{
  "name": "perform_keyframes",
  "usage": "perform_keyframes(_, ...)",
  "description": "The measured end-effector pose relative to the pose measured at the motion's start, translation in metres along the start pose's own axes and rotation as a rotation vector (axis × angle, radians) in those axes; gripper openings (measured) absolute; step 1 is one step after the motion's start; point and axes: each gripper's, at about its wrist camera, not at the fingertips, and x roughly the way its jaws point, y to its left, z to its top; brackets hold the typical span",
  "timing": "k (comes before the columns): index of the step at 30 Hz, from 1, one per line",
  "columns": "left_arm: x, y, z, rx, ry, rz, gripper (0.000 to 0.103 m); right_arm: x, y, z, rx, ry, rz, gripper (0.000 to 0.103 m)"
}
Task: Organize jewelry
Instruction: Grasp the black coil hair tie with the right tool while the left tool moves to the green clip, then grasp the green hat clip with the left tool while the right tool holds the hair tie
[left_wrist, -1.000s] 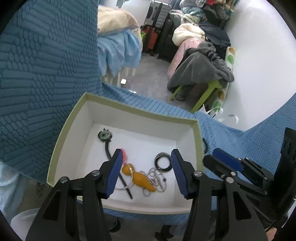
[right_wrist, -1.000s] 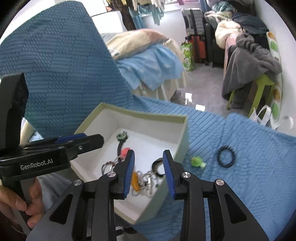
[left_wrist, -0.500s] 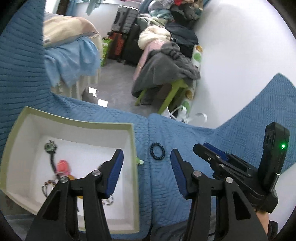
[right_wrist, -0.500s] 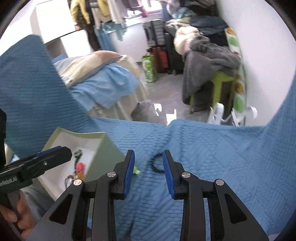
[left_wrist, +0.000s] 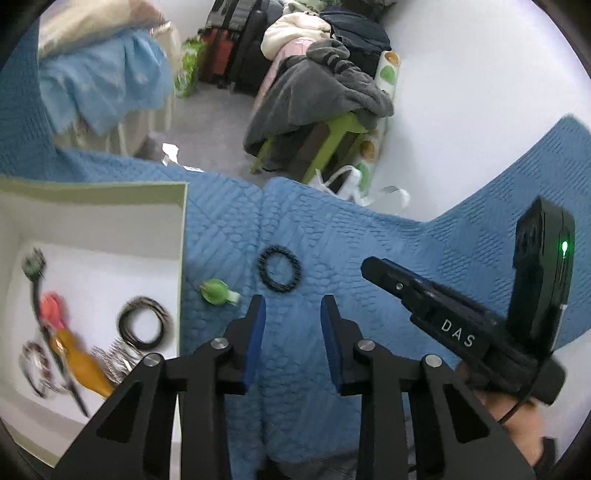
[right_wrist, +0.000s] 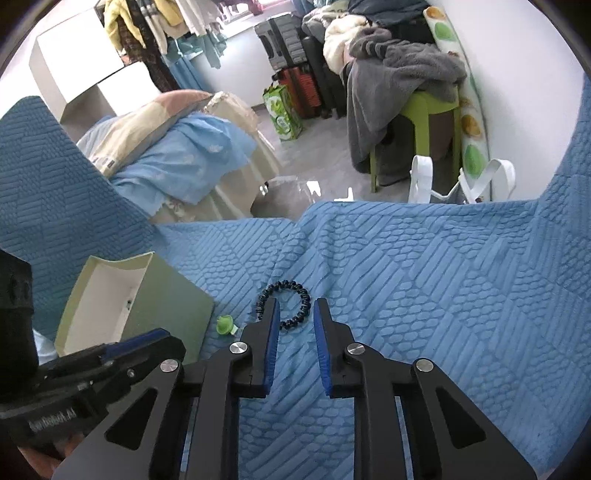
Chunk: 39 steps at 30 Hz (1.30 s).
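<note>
Both grippers swung off the box (left_wrist: 183, 236); my right gripper (right_wrist: 294, 325) nears the black bracelet (right_wrist: 284, 306), fingers spread, empty; green trinket (left_wrist: 217, 291) also left

The black beaded ring (right_wrist: 283, 304) lies flat on the blue quilted bedspread (right_wrist: 424, 288), with bare fabric right of and beyond it. Left of the ring sits a small green ornament (right_wrist: 225, 325); further left, the pale green cardboard box (right_wrist: 173, 295) wall blocks passage. My right gripper (right_wrist: 294, 314) stands parted just before the ring.
</note>
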Motion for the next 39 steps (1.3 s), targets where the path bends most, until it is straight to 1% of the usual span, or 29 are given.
perform_keyframes(2, 0.002, 0.0, 0.001, 0.017, -0.006, 0.026, 0.03, 0.009, -0.002, 0.002, -0.004, 0.022, 0.006, 0.017)
perform_keyframes(4, 0.006, -0.001, 0.001, 0.048, -0.003, 0.082, 0.024, 0.018, -0.004, 0.003, -0.009, 0.054, 0.021, 0.017)
perform_keyframes(5, 0.007, -0.004, 0.001, 0.076, 0.002, 0.111, 0.024, 0.023, -0.004, 0.003, -0.015, 0.07, 0.025, 0.017)
perform_keyframes(7, 0.008, -0.004, 0.0, 0.092, 0.004, 0.128, 0.023, 0.033, -0.003, 0.002, -0.036, 0.102, 0.023, 0.017)
perform_keyframes(10, 0.011, -0.005, -0.001, 0.127, 0.011, 0.17, 0.019, 0.047, 0.002, 0.002, -0.062, 0.141, 0.029, 0.017)
perform_keyframes(11, 0.012, -0.006, -0.002, 0.138, 0.014, 0.184, 0.017, 0.052, 0.003, 0.003, -0.073, 0.151, 0.025, 0.017)
perform_keyframes(12, 0.012, -0.006, -0.003, 0.149, 0.019, 0.197, 0.016, 0.056, 0.004, 0.003, -0.084, 0.162, 0.017, 0.017)
perform_keyframes(15, 0.011, -0.004, -0.004, 0.156, 0.031, 0.213, 0.011, 0.068, 0.007, 0.004, -0.11, 0.187, 0.016, 0.017)
perform_keyframes(17, 0.012, -0.001, -0.003, 0.159, 0.038, 0.234, 0.004, 0.075, 0.008, 0.005, -0.127, 0.197, 0.003, 0.017)
perform_keyframes(18, 0.012, 0.0, -0.003, 0.163, 0.043, 0.244, 0.003, 0.079, 0.008, 0.005, -0.134, 0.201, -0.005, 0.017)
perform_keyframes(21, 0.01, 0.005, -0.003, 0.152, 0.053, 0.244, 0.002, 0.087, 0.009, 0.006, -0.148, 0.214, -0.021, 0.017)
perform_keyframes(22, 0.01, 0.007, -0.003, 0.154, 0.055, 0.256, 0.002, 0.09, 0.009, 0.006, -0.155, 0.219, -0.026, 0.017)
perform_keyframes(24, 0.009, 0.008, -0.003, 0.159, 0.053, 0.28, 0.002, 0.094, 0.011, 0.006, -0.184, 0.224, -0.049, 0.017)
perform_keyframes(27, 0.008, 0.01, -0.003, 0.154, 0.053, 0.289, 0.002, 0.1, 0.017, 0.004, -0.248, 0.233, -0.097, 0.017)
perform_keyframes(28, 0.008, 0.011, -0.002, 0.151, 0.055, 0.293, 0.002, 0.102, 0.018, 0.003, -0.266, 0.233, -0.101, 0.017)
perform_keyframes(29, 0.007, 0.011, -0.002, 0.147, 0.054, 0.291, 0.002, 0.103, 0.019, 0.003, -0.279, 0.235, -0.107, 0.016)
perform_keyframes(30, 0.007, 0.012, -0.002, 0.145, 0.052, 0.286, 0.002, 0.104, 0.022, 0.001, -0.3, 0.233, -0.115, 0.011)
perform_keyframes(32, 0.007, 0.011, -0.001, 0.137, 0.057, 0.279, 0.002, 0.105, 0.026, -0.002, -0.334, 0.233, -0.133, 0.008)
perform_keyframes(33, 0.007, 0.01, 0.0, 0.133, 0.057, 0.271, 0.002, 0.105, 0.027, -0.002, -0.336, 0.232, -0.132, 0.008)
perform_keyframes(34, 0.007, 0.009, 0.0, 0.127, 0.057, 0.265, 0.007, 0.103, 0.026, -0.001, -0.329, 0.226, -0.116, 0.008)
perform_keyframes(35, 0.007, 0.008, 0.0, 0.119, 0.058, 0.248, 0.015, 0.1, 0.026, 0.0, -0.322, 0.216, -0.107, 0.007)
perform_keyframes(36, 0.006, 0.007, 0.0, 0.114, 0.058, 0.235, 0.021, 0.095, 0.024, 0.002, -0.31, 0.203, -0.101, 0.007)
perform_keyframes(37, 0.005, 0.004, 0.0, 0.106, 0.054, 0.223, 0.035, 0.092, 0.021, 0.004, -0.295, 0.194, -0.093, 0.007)
perform_keyframes(38, 0.005, 0.001, 0.0, 0.102, 0.048, 0.218, 0.046, 0.088, 0.018, 0.006, -0.278, 0.184, -0.084, 0.007)
perform_keyframes(39, 0.004, -0.004, 0.0, 0.103, 0.039, 0.208, 0.047, 0.082, 0.014, 0.007, -0.262, 0.169, -0.081, 0.007)
